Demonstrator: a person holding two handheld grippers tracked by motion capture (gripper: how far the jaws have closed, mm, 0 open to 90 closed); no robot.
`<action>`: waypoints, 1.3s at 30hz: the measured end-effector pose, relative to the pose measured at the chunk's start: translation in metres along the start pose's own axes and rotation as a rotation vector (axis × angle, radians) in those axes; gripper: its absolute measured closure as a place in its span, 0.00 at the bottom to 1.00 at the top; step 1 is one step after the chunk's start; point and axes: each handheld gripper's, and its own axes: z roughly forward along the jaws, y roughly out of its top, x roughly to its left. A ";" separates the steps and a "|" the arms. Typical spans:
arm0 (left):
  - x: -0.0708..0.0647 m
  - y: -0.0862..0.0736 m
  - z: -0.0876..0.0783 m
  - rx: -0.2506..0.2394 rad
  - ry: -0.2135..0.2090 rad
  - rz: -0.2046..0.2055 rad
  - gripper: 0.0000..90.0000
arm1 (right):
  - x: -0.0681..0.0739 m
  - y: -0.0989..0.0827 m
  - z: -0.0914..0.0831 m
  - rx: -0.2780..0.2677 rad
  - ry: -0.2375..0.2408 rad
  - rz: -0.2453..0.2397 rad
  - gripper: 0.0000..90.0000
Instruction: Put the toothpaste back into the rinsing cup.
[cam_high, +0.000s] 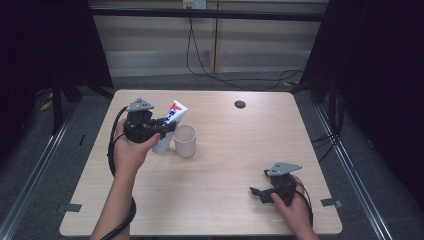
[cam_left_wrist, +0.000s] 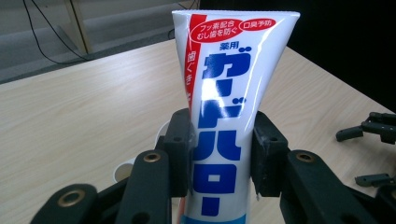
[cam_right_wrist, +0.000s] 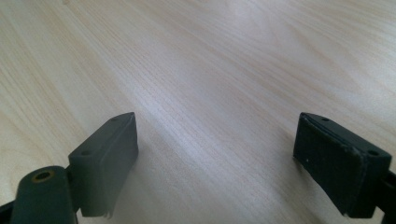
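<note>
Left gripper (cam_left_wrist: 223, 154) clamps the toothpaste tube (cam_left_wrist: 229, 93) mid-body, upright beside the cup (cam_high: 185, 140), likely for insertion. Right gripper (cam_right_wrist: 219, 158) rests spread, idle, near the table's (cam_high: 225, 165) near-right corner.

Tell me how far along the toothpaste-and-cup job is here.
Done: the left gripper is shut on the toothpaste tube and holds it clear of the table. In hand: the tube hangs, tilted, beside the cup. Left: probably setting it in the cup. The right gripper rests open, holding nothing.
</note>
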 end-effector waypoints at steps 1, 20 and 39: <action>0.000 0.000 0.000 0.000 0.000 0.000 0.72 | 0.000 0.000 0.000 0.000 0.000 0.000 0.15; -0.006 0.007 0.018 -0.085 0.022 -0.012 0.72 | 0.000 0.000 0.000 -0.001 -0.001 0.002 0.15; -0.008 0.010 0.037 -0.105 0.027 -0.005 0.72 | 0.000 0.000 0.000 -0.002 -0.001 0.000 0.15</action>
